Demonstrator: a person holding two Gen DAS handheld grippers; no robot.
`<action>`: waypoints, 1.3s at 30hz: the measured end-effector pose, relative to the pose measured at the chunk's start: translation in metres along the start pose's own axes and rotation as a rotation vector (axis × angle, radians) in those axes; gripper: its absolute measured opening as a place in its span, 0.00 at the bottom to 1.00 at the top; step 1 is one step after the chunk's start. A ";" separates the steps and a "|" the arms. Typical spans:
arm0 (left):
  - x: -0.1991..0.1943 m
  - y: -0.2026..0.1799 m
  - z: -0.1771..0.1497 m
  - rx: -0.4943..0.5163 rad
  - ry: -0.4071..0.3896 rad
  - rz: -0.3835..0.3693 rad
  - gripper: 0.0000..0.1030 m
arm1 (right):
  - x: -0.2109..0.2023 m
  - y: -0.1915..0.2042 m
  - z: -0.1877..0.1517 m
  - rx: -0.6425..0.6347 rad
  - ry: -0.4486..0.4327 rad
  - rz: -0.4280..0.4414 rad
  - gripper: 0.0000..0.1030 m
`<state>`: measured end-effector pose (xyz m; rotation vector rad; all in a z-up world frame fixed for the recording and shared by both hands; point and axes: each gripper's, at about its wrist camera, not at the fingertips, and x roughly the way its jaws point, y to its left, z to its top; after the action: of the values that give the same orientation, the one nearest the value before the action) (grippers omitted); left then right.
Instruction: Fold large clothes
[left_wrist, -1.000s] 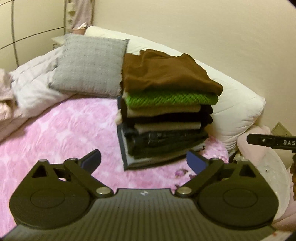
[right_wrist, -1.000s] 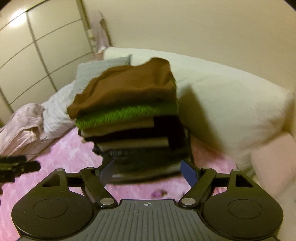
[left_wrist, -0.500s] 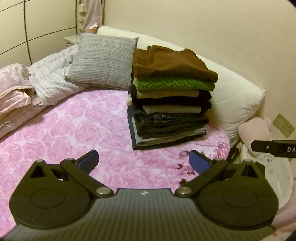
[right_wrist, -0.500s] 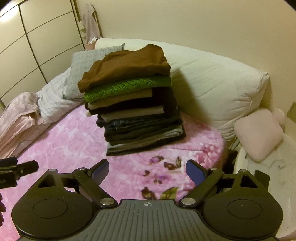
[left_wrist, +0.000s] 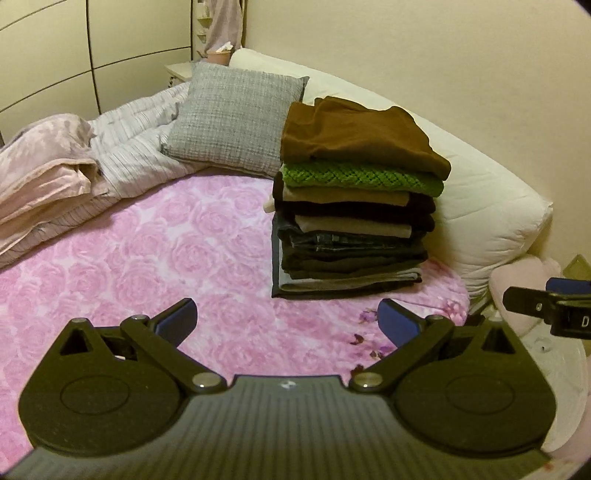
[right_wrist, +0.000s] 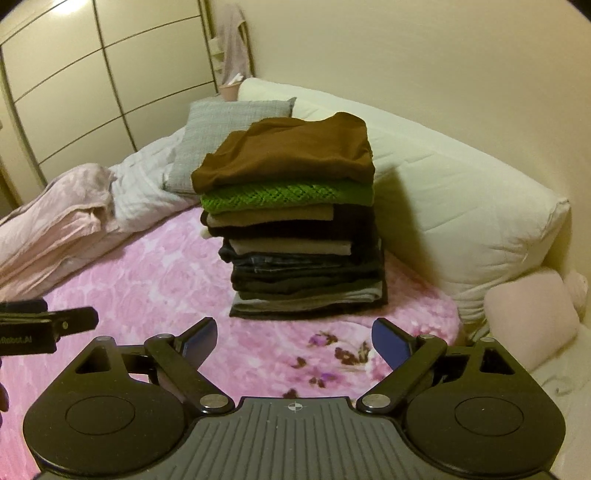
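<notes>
A tall stack of folded clothes (left_wrist: 351, 229) (right_wrist: 303, 254) stands on the pink rose-patterned bedspread (left_wrist: 147, 258) (right_wrist: 147, 273), against a long white pillow. A brown garment (left_wrist: 354, 140) (right_wrist: 291, 151) tops it, with a green knit (left_wrist: 362, 179) (right_wrist: 288, 195) just under it and several dark and tan pieces below. My left gripper (left_wrist: 288, 319) hovers open and empty over the bedspread, short of the stack. My right gripper (right_wrist: 293, 339) is also open and empty, in front of the stack; its side shows at the right edge of the left wrist view.
A grey cushion (left_wrist: 236, 122) (right_wrist: 221, 133) leans behind the stack. A crumpled pink and striped duvet (left_wrist: 74, 166) (right_wrist: 66, 218) lies at the left. A small pink pillow (right_wrist: 532, 325) sits at the right by the bed's edge. Wardrobe doors (right_wrist: 92, 74) stand behind.
Both grippers have drawn back from the stack, which now looks smaller and farther off. More bedspread and duvet show. Both grippers stayed open.
</notes>
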<state>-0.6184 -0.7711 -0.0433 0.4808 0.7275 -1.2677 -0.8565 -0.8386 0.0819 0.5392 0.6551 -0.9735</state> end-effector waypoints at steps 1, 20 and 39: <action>-0.002 -0.005 0.000 -0.002 -0.002 0.002 0.99 | 0.000 -0.003 0.000 -0.007 0.004 0.002 0.85; -0.014 -0.043 -0.005 0.032 0.006 0.012 0.99 | -0.017 -0.020 0.005 -0.028 -0.003 0.003 0.86; -0.011 -0.041 -0.007 0.058 0.022 0.014 0.99 | -0.012 -0.012 0.003 -0.025 0.022 -0.011 0.86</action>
<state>-0.6614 -0.7694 -0.0376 0.5470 0.7057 -1.2748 -0.8715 -0.8395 0.0904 0.5251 0.6897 -0.9692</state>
